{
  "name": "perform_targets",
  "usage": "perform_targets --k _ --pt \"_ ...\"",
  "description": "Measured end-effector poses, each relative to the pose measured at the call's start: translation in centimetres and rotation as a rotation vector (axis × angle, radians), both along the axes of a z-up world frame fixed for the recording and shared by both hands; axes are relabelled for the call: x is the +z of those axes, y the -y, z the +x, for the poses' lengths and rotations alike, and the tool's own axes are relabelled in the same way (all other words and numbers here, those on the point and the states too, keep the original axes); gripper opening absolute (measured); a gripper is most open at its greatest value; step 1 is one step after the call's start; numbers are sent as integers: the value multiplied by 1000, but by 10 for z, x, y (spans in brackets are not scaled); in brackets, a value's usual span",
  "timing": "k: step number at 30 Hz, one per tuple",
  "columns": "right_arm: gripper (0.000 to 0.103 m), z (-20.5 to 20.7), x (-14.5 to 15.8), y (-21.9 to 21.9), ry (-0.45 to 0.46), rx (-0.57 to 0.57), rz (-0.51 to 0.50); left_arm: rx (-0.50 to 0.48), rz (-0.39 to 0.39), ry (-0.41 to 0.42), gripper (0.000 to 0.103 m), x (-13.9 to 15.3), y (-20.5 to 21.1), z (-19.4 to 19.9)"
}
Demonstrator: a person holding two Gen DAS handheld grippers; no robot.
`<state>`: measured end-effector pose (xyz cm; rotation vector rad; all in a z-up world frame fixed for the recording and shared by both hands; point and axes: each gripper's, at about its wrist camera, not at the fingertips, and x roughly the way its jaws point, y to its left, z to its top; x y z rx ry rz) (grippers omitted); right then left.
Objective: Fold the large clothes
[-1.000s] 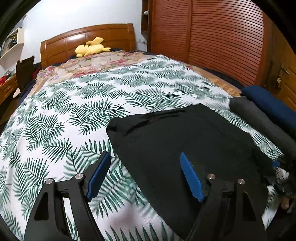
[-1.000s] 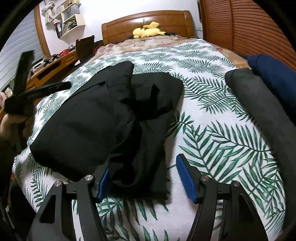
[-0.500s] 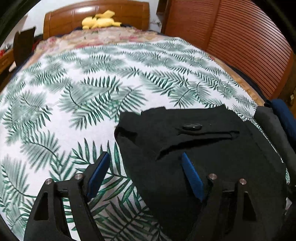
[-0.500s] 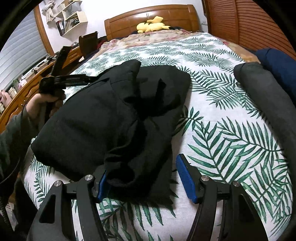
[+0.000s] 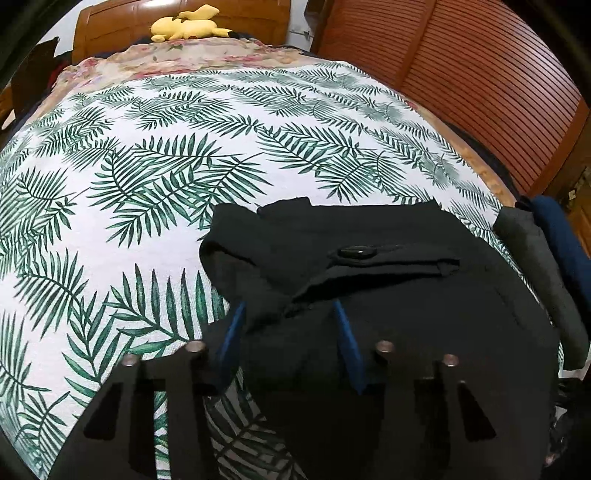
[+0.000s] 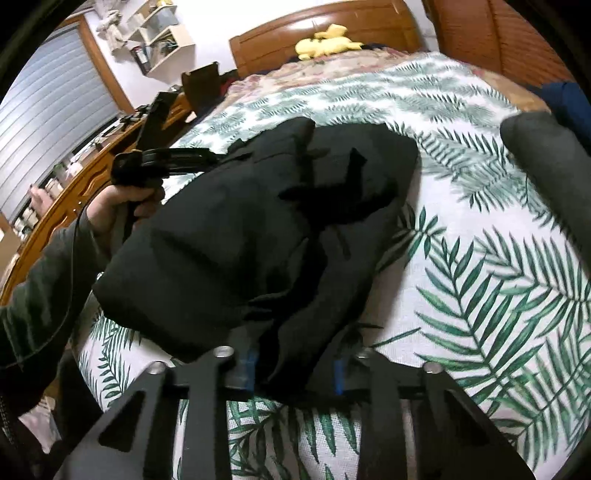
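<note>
A black garment (image 5: pixel 406 295) with a dark button (image 5: pixel 351 253) lies bunched on the leaf-print bed cover (image 5: pixel 147 166). My left gripper (image 5: pixel 290 336) is at the garment's near left corner. Its jaws are closing, and its blue pads (image 5: pixel 232 332) pinch a fold of the black cloth. In the right wrist view the same garment (image 6: pixel 229 236) spreads to the left. My right gripper (image 6: pixel 293 369) sits at its near edge, jaws closing, with a thick bunch of cloth between the pads (image 6: pixel 247 367). A hand (image 6: pixel 122 201) holds the left tool at the garment's far left side.
A rolled grey garment (image 5: pixel 535 273) and a navy one (image 5: pixel 565 236) lie along the bed's right side. A yellow plush toy (image 5: pixel 184 27) rests by the wooden headboard. Slatted wooden wardrobe doors (image 5: pixel 461 81) stand to the right, and a wooden dresser (image 6: pixel 74 184) to the left.
My left gripper came forward and down onto the garment's corner. Both pairs of jaws narrowed from wide open onto black cloth. The right gripper stayed in place.
</note>
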<state>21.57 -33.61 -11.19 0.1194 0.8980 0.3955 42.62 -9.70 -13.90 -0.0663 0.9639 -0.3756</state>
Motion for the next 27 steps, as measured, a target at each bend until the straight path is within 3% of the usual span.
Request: perform_targets --k 4,8,13,17,23,27 --pt "14 3 2 8 31 19 -42 16 68 29 24 11 8 -10" --pt "11 0 14 33 90 -61 -61 7 86 60 19 23 14 -34" --pt "10 -6 15 69 112 -158 -35 -27 97 71 19 27 26 -68" --pt "10 -4 5 63 100 -137 -90 -2 165 81 19 24 30 -70" --pt "10 3 -2 59 87 -128 -98 22 137 46 29 8 20 -63" --pt "10 -4 7 55 90 -127 -112 36 70 13 29 2 13 -61"
